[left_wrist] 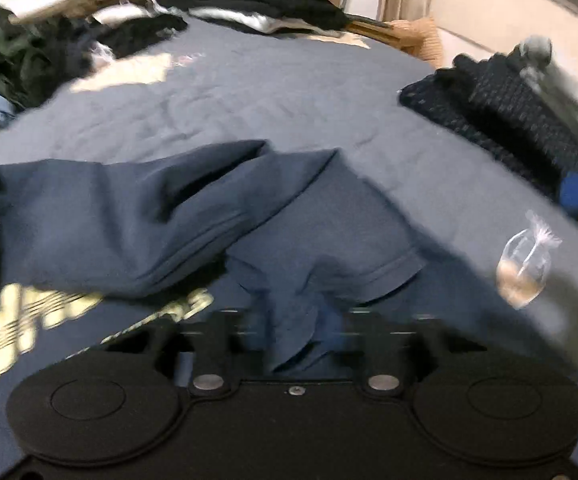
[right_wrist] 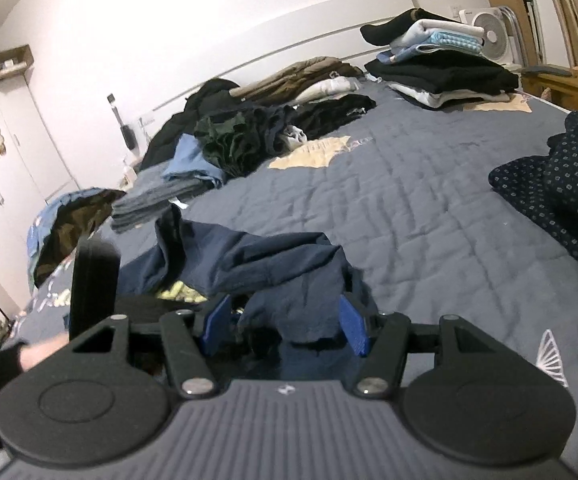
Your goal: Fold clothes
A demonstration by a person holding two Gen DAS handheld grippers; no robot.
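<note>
A navy T-shirt (left_wrist: 137, 216) with pale yellow print lies crumpled on the blue-grey quilt (left_wrist: 249, 96). In the left wrist view, my left gripper (left_wrist: 297, 332) has a bunch of the shirt's cloth between its fingers; the view is blurred. In the right wrist view, my right gripper (right_wrist: 285, 324) has its blue pads (right_wrist: 351, 324) apart with a fold of the same shirt (right_wrist: 273, 264) hanging between them. The left gripper's body (right_wrist: 93, 280) shows at the left of that view.
A stack of folded clothes (right_wrist: 441, 68) stands at the far corner of the bed. A heap of unfolded dark clothes (right_wrist: 241, 132) lies along the far left. A dotted navy garment (right_wrist: 561, 184) lies at the right edge. A small clear bag (left_wrist: 523, 268) lies on the quilt.
</note>
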